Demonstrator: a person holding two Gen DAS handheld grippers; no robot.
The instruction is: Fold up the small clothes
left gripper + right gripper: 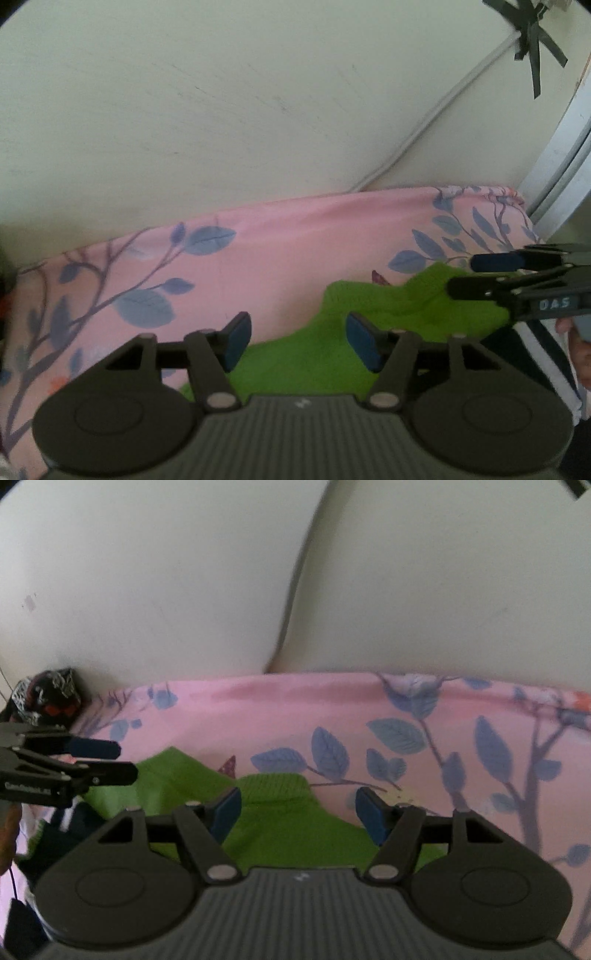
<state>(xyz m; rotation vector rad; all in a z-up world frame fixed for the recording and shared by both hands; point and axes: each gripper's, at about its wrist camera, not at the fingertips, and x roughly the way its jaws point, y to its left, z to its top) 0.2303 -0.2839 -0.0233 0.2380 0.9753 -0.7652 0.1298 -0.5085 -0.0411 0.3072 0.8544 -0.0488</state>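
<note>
Green knit garment point(280, 827) is spread on the pink floral bedsheet point(295, 236) for folding. Left gripper point(298, 341) and right gripper point(298, 814) are held over it, fingers wide, nothing gripped

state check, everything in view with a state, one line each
left gripper: open, empty, over the green garment
right gripper: open, empty, over the garment's ribbed edge
green garment: rumpled, not yet folded flat, lying on the bedsheet
pink floral bedsheet: spread out, fairly smooth
wall cable: taped to the wall
</note>
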